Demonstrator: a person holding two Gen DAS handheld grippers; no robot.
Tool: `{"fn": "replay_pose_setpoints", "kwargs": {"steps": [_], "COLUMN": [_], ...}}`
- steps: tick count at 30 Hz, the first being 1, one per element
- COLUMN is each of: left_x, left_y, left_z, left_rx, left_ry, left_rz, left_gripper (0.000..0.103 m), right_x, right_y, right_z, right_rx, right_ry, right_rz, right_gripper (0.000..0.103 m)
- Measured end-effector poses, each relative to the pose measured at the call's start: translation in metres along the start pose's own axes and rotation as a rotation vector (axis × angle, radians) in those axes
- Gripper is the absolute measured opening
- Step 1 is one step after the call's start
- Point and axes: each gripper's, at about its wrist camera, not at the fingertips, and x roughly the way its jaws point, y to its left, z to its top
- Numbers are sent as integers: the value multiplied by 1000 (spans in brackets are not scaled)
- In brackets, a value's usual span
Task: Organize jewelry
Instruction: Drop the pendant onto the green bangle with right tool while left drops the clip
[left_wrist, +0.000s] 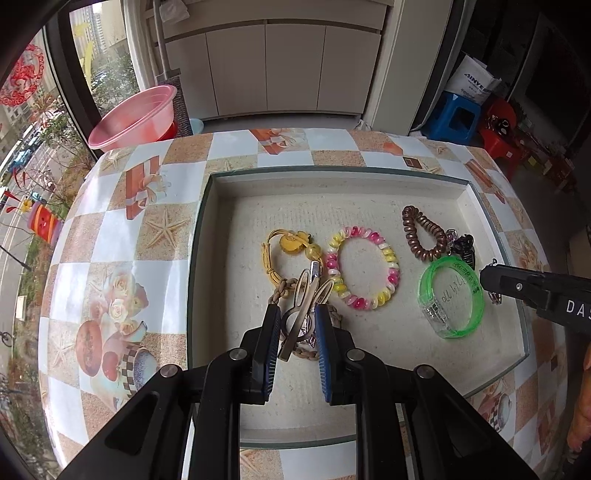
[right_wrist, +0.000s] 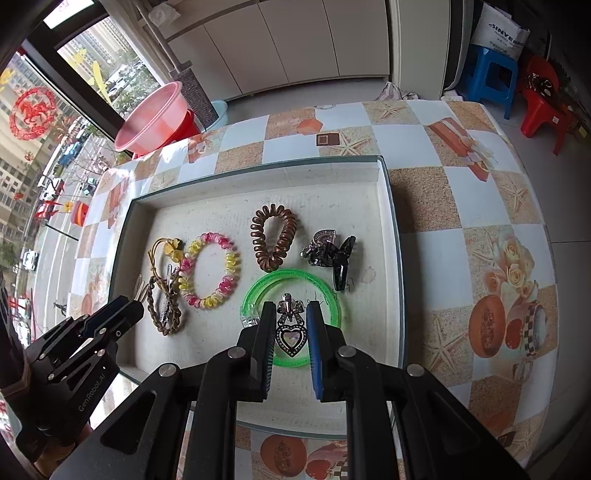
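Carrying pieces over the shallow white tray (left_wrist: 221, 236): left gripper (left_wrist: 297, 317) clamps a silver rabbit-shaped hair clip (left_wrist: 301, 295), right gripper (right_wrist: 288, 321) clamps a dark rhinestone heart-and-bow clip (right_wrist: 290, 328); next, set each on bare tray floor near the front edge.

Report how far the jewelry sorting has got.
Already laid in the tray: pink-and-yellow coil bracelet, brown coil hair tie, green bangle, black claw clip, yellow cord bracelet and braided cord bracelet. In hand: the left gripper holds a silver rabbit-ear clip; the right gripper holds a heart brooch. Left: setting both down.
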Motion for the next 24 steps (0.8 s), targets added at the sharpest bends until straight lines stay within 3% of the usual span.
{"fn": "replay_pose_setpoints", "kwargs": {"steps": [24], "left_x": [26], "left_y": [-15], "left_z": [-10], "left_rx": [66], "left_ry": [27], "left_rz": [68], "left_gripper": [32], "right_x": [44], "right_y": [4], "right_z": [-6], "right_rx": [-17], "right_ry": [57], "right_rz": [-2], "right_gripper": [19]}}
